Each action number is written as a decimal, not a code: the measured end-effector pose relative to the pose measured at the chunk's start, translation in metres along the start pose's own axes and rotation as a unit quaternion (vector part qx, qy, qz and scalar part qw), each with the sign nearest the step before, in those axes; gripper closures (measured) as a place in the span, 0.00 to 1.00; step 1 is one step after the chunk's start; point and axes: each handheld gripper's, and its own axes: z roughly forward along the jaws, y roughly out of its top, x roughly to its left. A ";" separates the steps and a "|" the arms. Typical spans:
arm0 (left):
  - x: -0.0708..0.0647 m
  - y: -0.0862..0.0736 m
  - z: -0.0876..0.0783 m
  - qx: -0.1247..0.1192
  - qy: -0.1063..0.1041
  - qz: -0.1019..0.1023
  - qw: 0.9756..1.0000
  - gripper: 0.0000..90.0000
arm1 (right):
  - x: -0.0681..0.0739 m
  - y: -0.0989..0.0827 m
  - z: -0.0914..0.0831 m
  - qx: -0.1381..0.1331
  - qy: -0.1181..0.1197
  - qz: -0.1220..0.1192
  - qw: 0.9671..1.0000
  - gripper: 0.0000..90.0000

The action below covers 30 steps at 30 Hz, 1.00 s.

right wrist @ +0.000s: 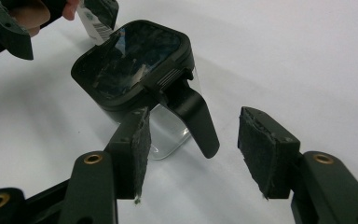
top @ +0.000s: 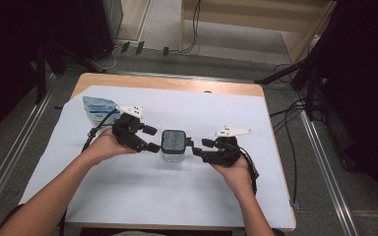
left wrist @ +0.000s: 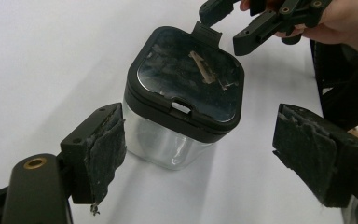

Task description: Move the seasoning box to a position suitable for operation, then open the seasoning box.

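Now we are flanking the lidded clear container (top: pixel 173 146), lid closed; left gripper (top: pixel 151 138) and right gripper (top: pixel 197 146) both released, grasping nothing; opening remains.

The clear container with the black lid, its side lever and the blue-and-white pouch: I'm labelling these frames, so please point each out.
clear container (left wrist: pixel 163 144), left gripper view, on its transparent wall below the lid.
side lever (right wrist: pixel 196 119), right gripper view, on the black tab's middle.
blue-and-white pouch (top: pixel 96 109), high view, on its printed face.

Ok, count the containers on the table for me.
2: a clear jar with a black lid at the middle, between the two grippers, and a blue-and-white pouch at the far left. Nothing else seems hidden.
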 end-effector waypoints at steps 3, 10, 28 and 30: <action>0.000 0.000 0.002 -0.003 -0.003 0.001 1.000 0.18 | 0.000 0.000 0.001 -0.001 -0.002 -0.002 1.000 0.50; 0.003 -0.001 0.006 -0.004 -0.001 0.002 1.000 0.16 | 0.001 0.000 0.004 0.004 -0.002 -0.010 1.000 0.50; 0.003 0.003 0.020 0.026 0.004 0.032 0.999 0.13 | -0.003 0.002 0.010 0.004 0.001 -0.004 1.000 0.51; 0.005 0.003 0.025 0.026 -0.001 0.030 0.999 0.12 | -0.003 0.003 0.010 0.004 0.001 -0.004 1.000 0.51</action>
